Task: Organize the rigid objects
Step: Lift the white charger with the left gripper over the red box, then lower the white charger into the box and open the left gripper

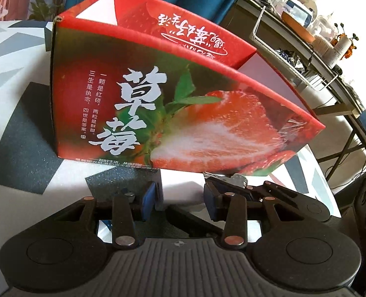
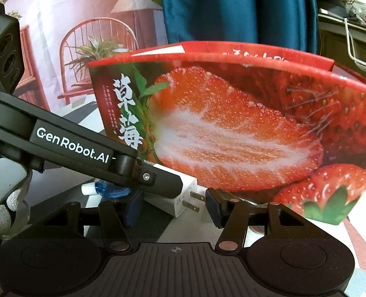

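A red strawberry-printed cardboard box [image 1: 178,104] with an open top stands on the table, close ahead of both grippers; it also fills the right wrist view [image 2: 244,133]. My left gripper [image 1: 180,198] is low in front of the box, its jaws parted around a white block [image 1: 159,190]. In the right wrist view the left gripper [image 2: 158,185] reaches in from the left over a white plug charger [image 2: 185,198] lying on the table. My right gripper [image 2: 173,210] is open, its fingers on either side of the charger's prongs. A small bottle with a white cap [image 2: 101,189] lies behind.
The table wears a cloth with grey, black and white shapes [image 1: 17,133]. A blue curtain [image 2: 232,7] hangs behind the box. A dark shelf with jars and a wire rack [image 1: 306,39] stands at the right. A metal object [image 1: 234,179] lies under the box's front edge.
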A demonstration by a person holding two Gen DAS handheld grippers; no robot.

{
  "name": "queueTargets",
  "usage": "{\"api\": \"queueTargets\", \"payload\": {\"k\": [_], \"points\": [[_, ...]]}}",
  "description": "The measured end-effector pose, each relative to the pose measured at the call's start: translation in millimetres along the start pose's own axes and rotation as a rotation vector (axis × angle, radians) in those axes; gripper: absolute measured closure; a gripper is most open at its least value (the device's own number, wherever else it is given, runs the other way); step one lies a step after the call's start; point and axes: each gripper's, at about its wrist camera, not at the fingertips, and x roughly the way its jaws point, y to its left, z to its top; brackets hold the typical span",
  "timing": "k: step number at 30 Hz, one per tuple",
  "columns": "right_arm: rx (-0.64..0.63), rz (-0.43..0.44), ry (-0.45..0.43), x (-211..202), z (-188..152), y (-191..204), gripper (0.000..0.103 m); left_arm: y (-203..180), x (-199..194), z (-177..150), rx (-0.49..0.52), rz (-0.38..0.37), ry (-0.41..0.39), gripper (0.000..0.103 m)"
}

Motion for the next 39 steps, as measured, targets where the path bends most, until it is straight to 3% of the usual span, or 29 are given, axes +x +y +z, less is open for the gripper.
{"api": "queueTargets", "payload": {"k": [25, 33, 39], "points": [[-0.149, -0.077, -0.223, -97, 41, 34, 0.051, -68, -91, 12, 0.142, -0.025, -0.226, 0.059], [-0.171, -0.103, -0.245, -90, 78, 9, 0.051, -80, -76, 51, 0.155, -0.060, -0.237, 0.059], [-0.099, -0.112, -0.232, -73, 96, -30, 0.051, -91, -44, 76, 0.184, -0.076, -0.203, 0.057]]}}
